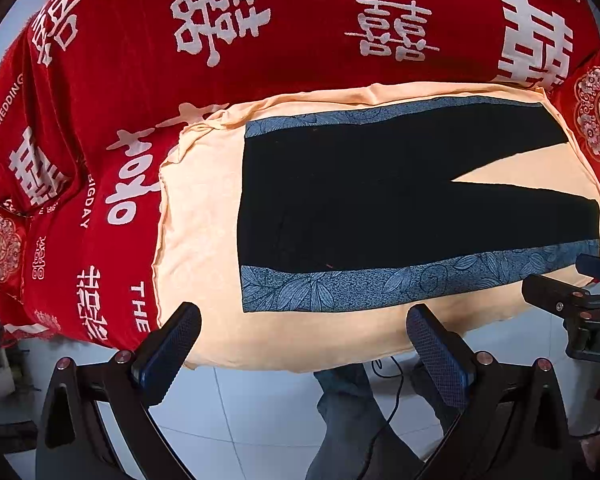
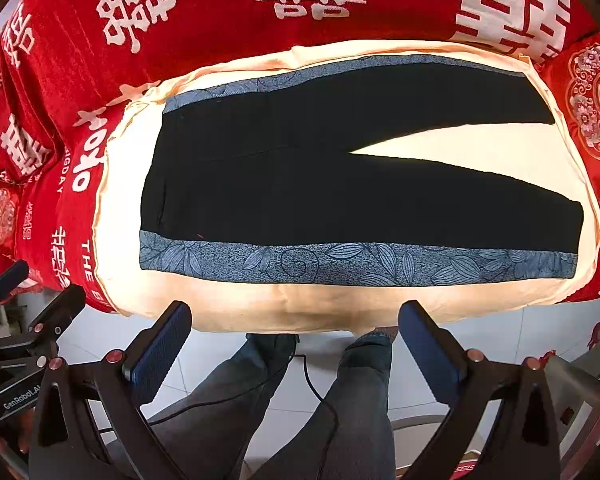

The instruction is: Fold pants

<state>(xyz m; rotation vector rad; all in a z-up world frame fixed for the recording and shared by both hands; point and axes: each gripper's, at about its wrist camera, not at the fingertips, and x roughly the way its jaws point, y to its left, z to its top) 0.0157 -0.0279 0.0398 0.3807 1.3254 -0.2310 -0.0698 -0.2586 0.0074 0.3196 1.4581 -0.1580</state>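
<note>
Both grippers gape before flat pants.

Both wrist views are bright and evenly lit by soft, diffuse light; shadows are faint, the clearest a dull band along the near edge of the cream sheet; the black pants read as a nearly featureless dark mass with little fold detail; the white floor tiles carry a cool bluish cast; fisheye distortion bows the red bedcover strongly toward the rims; dark vignetting fills the corners; focus is sharp centrally, softer at the edges.
</note>
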